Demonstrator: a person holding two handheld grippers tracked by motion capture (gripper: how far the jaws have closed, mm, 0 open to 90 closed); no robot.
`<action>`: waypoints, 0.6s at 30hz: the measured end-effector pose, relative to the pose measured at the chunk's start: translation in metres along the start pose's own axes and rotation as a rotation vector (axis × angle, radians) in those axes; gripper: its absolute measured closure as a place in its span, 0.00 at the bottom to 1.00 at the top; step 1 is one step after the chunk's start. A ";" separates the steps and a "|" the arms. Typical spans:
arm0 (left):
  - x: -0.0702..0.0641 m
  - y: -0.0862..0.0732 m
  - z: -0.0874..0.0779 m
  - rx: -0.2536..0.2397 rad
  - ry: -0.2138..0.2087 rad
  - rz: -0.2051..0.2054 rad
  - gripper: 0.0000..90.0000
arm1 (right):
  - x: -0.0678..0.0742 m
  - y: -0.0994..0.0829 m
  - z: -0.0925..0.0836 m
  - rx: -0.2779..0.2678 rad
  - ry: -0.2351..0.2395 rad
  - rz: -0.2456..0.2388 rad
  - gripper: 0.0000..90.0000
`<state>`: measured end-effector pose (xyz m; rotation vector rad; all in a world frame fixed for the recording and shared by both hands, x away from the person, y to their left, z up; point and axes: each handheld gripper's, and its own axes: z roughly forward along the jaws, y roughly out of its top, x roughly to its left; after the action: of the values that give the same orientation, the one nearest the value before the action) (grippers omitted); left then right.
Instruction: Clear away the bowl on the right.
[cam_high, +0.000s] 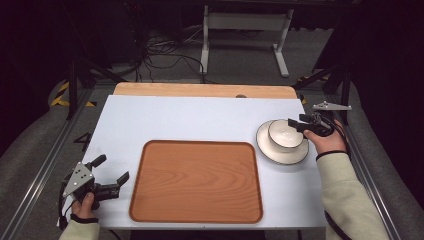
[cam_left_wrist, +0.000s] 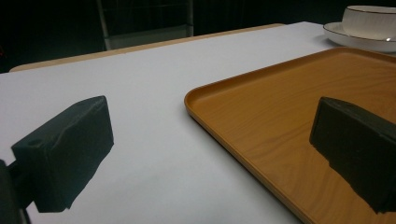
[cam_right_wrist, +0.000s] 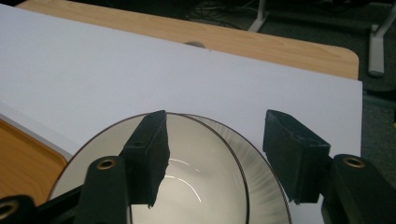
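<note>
A white bowl with a thin dark rim sits on a matching white plate on the right part of the white table, just beside the right edge of the wooden tray. The tray lies bare in the middle of the near half, probably as the place where the crockery is meant to go.

The right gripper comes at the bowl from the right side. In the right gripper view its jaws straddle the bowl's wall: one jaw hangs inside the bowl over the white interior, the other stands outside over the plate's rim. That is the sensible way to pinch a thin-walled bowl, by its rim rather than around its whole body. The jaws stand about half apart, with a clear gap on the outer side of the wall, so the pads do not press on it yet.

The left gripper rests low at the tray's left edge, well apart from the bowl. Its jaws are wide and hold nothing, one over the bare table and the other over the tray's corner, seemingly waiting or ready to steady the tray.
</note>
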<state>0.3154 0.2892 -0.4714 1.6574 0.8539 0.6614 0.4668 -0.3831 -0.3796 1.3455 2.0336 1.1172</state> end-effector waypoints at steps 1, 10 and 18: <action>0.000 0.000 0.000 0.000 0.000 0.000 0.00 | -0.001 0.000 0.001 0.015 -0.007 0.001 0.48; 0.000 0.000 0.000 -0.002 -0.005 0.005 0.00 | -0.008 -0.008 0.011 0.137 -0.041 0.038 0.57; -0.001 0.000 0.000 0.002 -0.007 0.013 0.00 | -0.013 -0.015 0.014 0.210 -0.045 0.094 0.69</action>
<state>0.3151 0.2885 -0.4714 1.6672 0.8397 0.6631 0.4746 -0.3921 -0.4005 1.5682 2.1215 0.9233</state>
